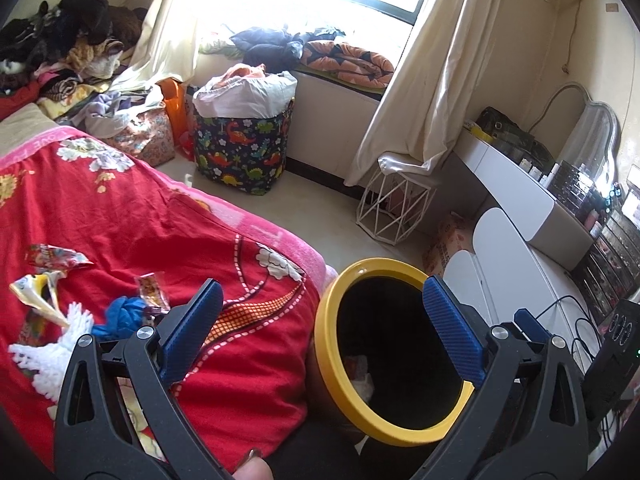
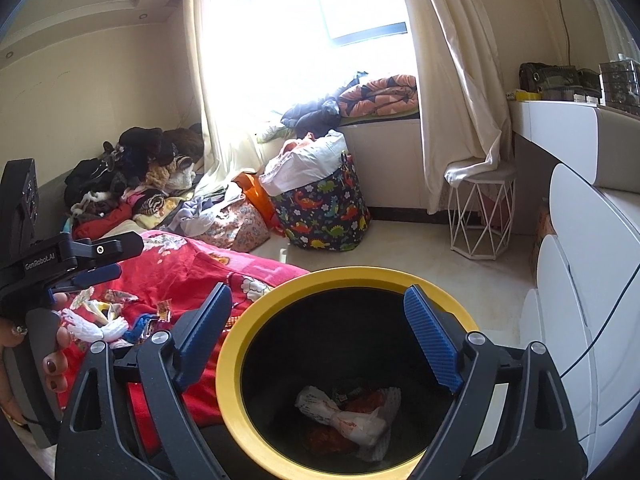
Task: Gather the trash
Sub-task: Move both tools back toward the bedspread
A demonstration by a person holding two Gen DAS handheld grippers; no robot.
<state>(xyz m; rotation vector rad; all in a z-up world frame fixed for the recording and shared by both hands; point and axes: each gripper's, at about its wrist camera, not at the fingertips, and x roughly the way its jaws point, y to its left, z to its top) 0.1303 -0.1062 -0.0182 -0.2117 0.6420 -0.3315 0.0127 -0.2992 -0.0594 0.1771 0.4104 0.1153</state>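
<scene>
While both grippers hang over the bedside, each is spread wide and grips nothing. Seen from the right wrist, the right gripper (image 2: 320,336) sits directly above the mouth of the bin (image 2: 230,380), a black tub with a yellow rim, its two blue pads (image 2: 430,344) straddling the opening. Crumpled trash (image 2: 352,420), white and red wrappers, lies at the bottom, straight below that gripper.

From the left wrist, the left gripper (image 1: 320,332) hangs over the edge of the bed (image 1: 140,216), one pad over the red cover and the other over the bin (image 1: 332,364), which stands on the floor right against the bed.

More litter lies on the red cover to the left of that gripper: a foil wrapper (image 1: 54,258), a yellow and white wrapper (image 1: 38,292), a small candy wrapper (image 1: 152,292), a blue wad (image 1: 120,316) and a white fringed piece (image 1: 48,352). None of it touches either gripper. The blue wad and candy wrapper lie just beside the left pad (image 1: 192,332).
</scene>
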